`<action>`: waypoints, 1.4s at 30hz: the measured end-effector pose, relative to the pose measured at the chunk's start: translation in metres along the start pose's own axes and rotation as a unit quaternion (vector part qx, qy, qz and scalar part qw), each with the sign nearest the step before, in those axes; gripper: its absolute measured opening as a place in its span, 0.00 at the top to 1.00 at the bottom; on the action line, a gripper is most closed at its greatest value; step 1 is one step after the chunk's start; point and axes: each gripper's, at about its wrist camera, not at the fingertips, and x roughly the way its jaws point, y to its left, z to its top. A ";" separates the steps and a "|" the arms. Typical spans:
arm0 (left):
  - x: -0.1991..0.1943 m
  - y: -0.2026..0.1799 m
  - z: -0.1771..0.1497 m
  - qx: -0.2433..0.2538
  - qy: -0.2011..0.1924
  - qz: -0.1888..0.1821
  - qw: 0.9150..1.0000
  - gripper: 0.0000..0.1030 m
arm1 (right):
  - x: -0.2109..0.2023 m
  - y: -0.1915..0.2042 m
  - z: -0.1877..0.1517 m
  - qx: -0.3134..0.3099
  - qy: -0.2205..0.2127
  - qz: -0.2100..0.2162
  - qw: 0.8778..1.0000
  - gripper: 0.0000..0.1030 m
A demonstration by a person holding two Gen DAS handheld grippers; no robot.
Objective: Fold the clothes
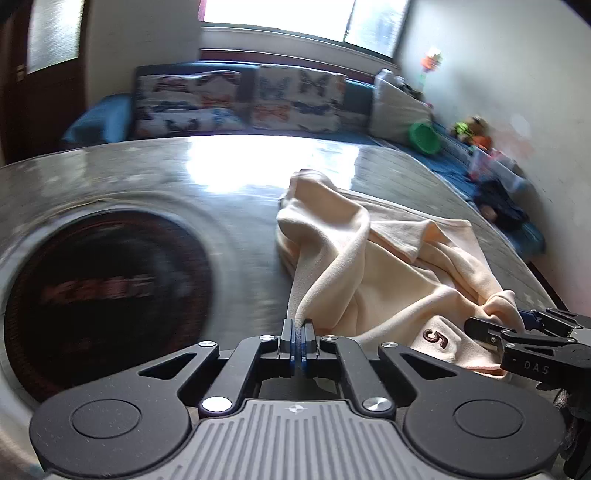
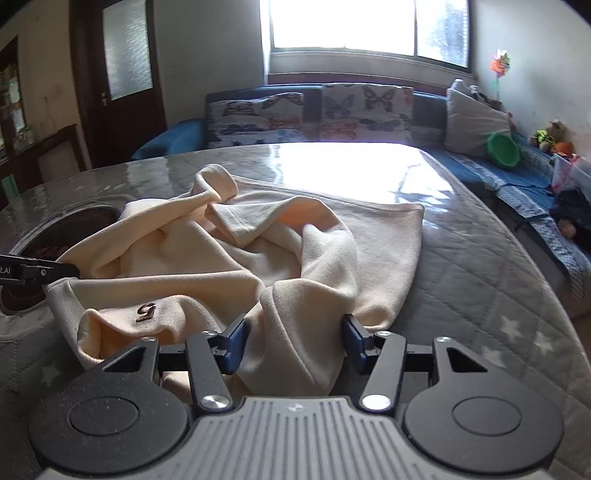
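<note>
Cream garment (image 2: pixel 236 258) crumpled mid-table (image 2: pixel 480 295), no fold made yet; all folding left. Left gripper (image 1: pixel 299 332) pinched tight on near edge fold. Right gripper (image 2: pixel 293 343) half open, bunched cloth between jaws, pads not clearly pressing.

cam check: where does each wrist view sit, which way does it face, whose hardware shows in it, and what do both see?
Left wrist: on the left gripper, facing the sofa; jaws pinch a fold of the cream garment; right gripper enters at right.
Right wrist: on the right gripper, facing the same way; jaws apart with cloth bunched between; left gripper's tip at left.
Shared: garment, butterfly cushions, window.
</note>
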 end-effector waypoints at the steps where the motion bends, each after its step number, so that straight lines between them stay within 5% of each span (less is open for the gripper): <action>1: -0.005 0.009 -0.002 -0.006 -0.003 0.008 1.000 0.97 | 0.003 0.010 0.002 -0.008 0.000 0.008 1.000 0.47; 16: -0.088 0.130 -0.053 -0.095 -0.028 0.112 0.989 0.97 | 0.032 0.155 0.026 -0.122 0.014 0.130 0.984 0.50; 23: -0.115 0.146 -0.083 -0.108 -0.015 0.112 0.988 0.97 | 0.009 0.171 0.023 -0.161 0.041 0.169 0.972 0.50; 28: -0.122 0.151 -0.088 -0.111 -0.012 0.103 0.988 0.97 | 0.005 0.160 0.050 -0.144 0.036 0.192 0.970 0.49; 35: -0.115 0.157 -0.082 -0.117 -0.008 0.101 0.988 0.95 | 0.037 0.169 0.088 -0.160 0.010 0.175 0.971 0.48; 42: -0.114 0.157 -0.084 -0.117 -0.006 0.104 0.988 0.92 | 0.100 0.180 0.104 -0.172 0.045 0.149 0.973 0.51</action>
